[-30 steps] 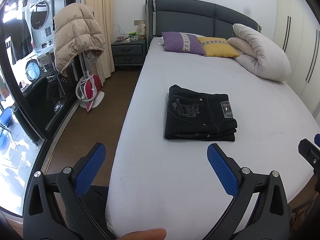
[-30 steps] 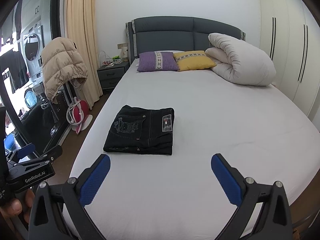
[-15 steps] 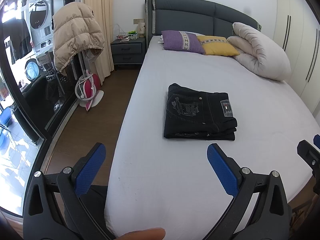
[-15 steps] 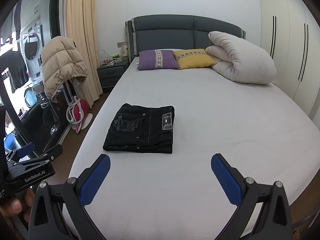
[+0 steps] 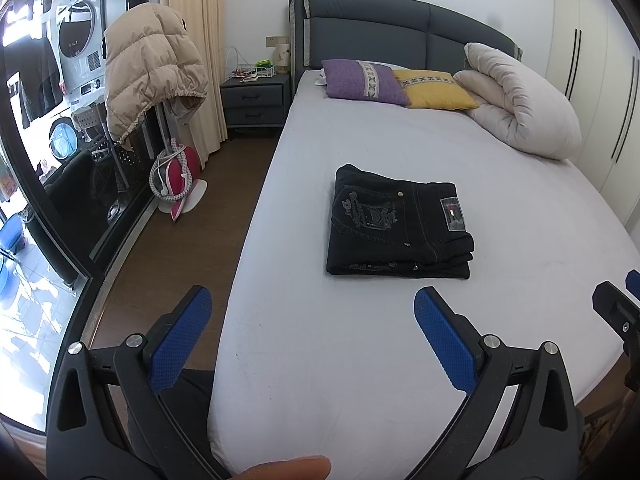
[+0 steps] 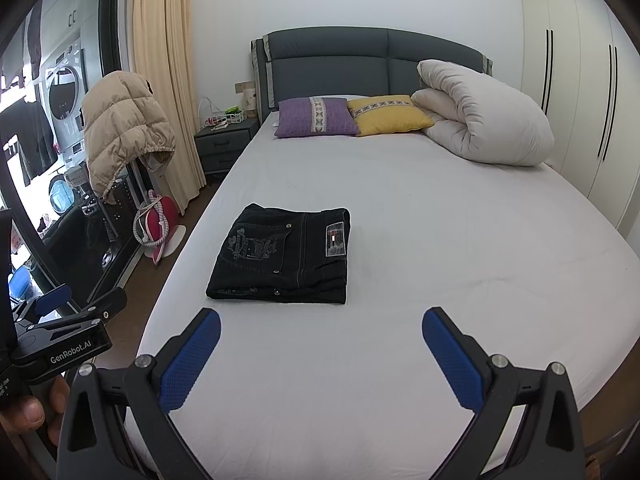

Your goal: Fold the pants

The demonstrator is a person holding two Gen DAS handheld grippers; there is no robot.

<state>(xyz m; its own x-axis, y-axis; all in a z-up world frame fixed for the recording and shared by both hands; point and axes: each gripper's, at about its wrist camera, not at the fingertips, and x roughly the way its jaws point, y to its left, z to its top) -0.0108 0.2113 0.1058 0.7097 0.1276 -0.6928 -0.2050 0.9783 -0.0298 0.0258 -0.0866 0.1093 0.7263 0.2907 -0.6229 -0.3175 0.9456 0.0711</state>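
Black pants point(image 5: 396, 224) point(image 6: 284, 256) lie folded into a neat rectangle on the white bed sheet point(image 5: 360, 340) point(image 6: 440, 248), back pocket embroidery and a small label facing up. My left gripper point(image 5: 312, 332) hovers over the bed's near left edge, open and empty, well short of the pants. My right gripper point(image 6: 320, 348) is open and empty too, held over the near part of the sheet a little in front of the pants. The left gripper's body shows at the left edge of the right wrist view, held by a hand point(image 6: 28, 412).
Purple pillow point(image 6: 316, 117), yellow pillow point(image 6: 390, 109) and a rolled white duvet point(image 6: 484, 118) lie at the headboard. Left of the bed: brown floor point(image 5: 176, 248), a nightstand point(image 5: 256, 100), a beige puffer jacket point(image 5: 148, 68) on a stand, a pink iron point(image 5: 180, 176). White wardrobes point(image 6: 580, 92) on the right.
Both views shift only slightly, drawing back a touch from the bed. The pants lie unmoved and both grippers stay open.
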